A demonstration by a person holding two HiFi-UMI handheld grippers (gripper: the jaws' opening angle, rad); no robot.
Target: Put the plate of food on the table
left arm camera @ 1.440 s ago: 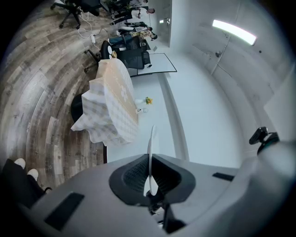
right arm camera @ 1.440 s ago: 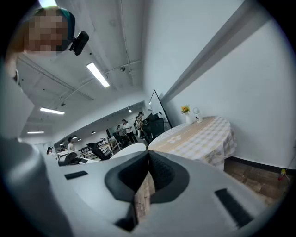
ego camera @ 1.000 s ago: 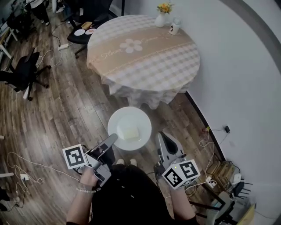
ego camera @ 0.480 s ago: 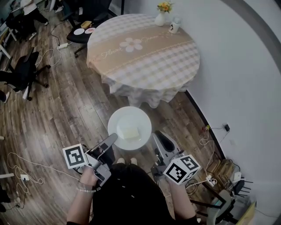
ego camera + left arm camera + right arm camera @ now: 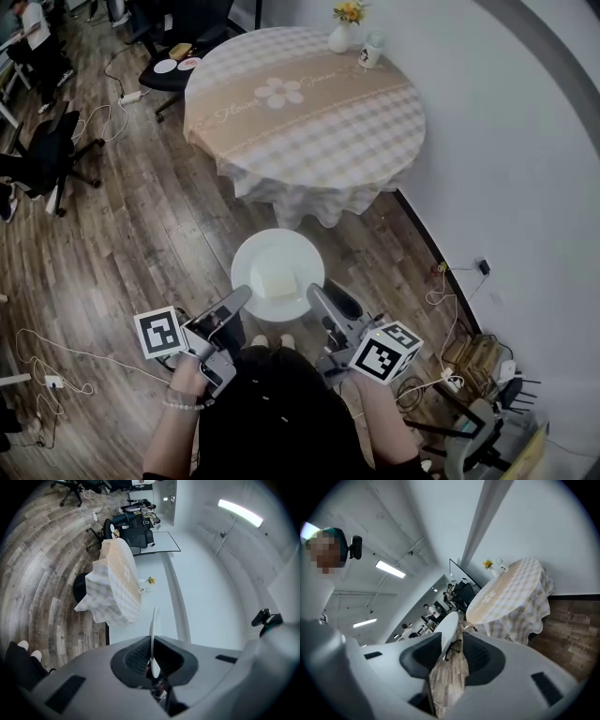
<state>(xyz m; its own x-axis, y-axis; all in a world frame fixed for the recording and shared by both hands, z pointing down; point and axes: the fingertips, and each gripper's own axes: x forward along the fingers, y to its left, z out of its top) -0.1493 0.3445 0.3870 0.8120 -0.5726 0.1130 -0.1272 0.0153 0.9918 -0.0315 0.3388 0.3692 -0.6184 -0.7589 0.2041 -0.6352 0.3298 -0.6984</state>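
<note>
A white plate point(image 5: 277, 262) with a pale block of food point(image 5: 278, 279) hangs over the wooden floor, short of the round checked table point(image 5: 309, 103). My left gripper point(image 5: 240, 296) is shut on the plate's near-left rim; in the left gripper view the plate point(image 5: 153, 630) stands edge-on, pinched between the pads of the left gripper point(image 5: 152, 660). My right gripper point(image 5: 319, 296) sits at the near-right rim. Its jaws are opening: in the right gripper view the plate's rim point(image 5: 447, 627) lies between the jaws of the right gripper point(image 5: 452, 651), with a gap beside one pad.
On the table's far edge stand a vase of yellow flowers point(image 5: 343, 36) and a mug point(image 5: 372, 56). Office chairs point(image 5: 52, 150) stand at the left. A black chair point(image 5: 178, 61) with small dishes is behind the table. The white wall point(image 5: 506, 141) runs along the right, with cables point(image 5: 450, 281) at its foot.
My right gripper has swung left up to the plate's rim. The plate and left gripper have hardly moved.
</note>
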